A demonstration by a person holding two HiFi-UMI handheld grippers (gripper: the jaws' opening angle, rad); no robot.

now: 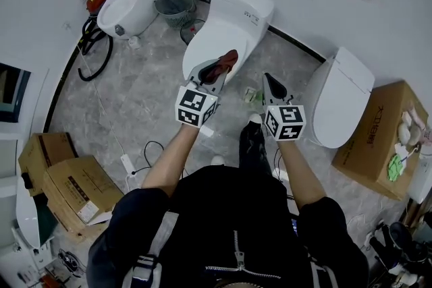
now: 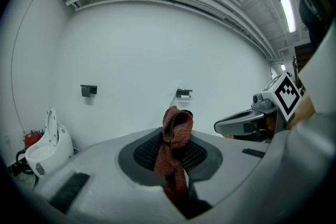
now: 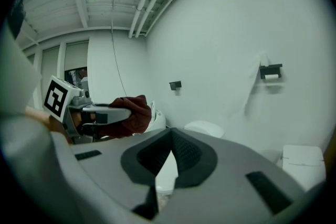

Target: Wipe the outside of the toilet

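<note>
Right, the toilet (image 1: 233,17) stands in the middle of the head view, white, lid down, its back to the wall and its front towards me. Over the front slope of the lid is the dark red cloth (image 1: 225,63), pinched in the left gripper (image 1: 214,72). From above I cannot tell whether the cloth touches the lid or hangs just over it.

In the left gripper view the fingers (image 2: 147,152) are closed on the cloth (image 2: 176,134). It runs up between the pads and folds over in a loop above the tips.

The right gripper (image 1: 271,85) is off the toilet's front right corner, over the floor (image 1: 135,98), near the left one but apart from it. In its own view the fingers (image 3: 194,155) meet at the tips with only a thin wedge of light lower down, and nothing is between them. That view also shows the left gripper (image 3: 105,113) with the cloth (image 3: 134,113) bunched at its end.

Around the toilet, a green wastebasket (image 1: 174,5) sits just beside its rear left. A second toilet (image 1: 128,0) with its seat raised stands further left, by looped black hoses (image 1: 94,54). To the right, a third toilet (image 1: 341,98) lies near a cardboard box (image 1: 381,138). The grey floor to the toilet's left is open; the right side is narrower.
</note>
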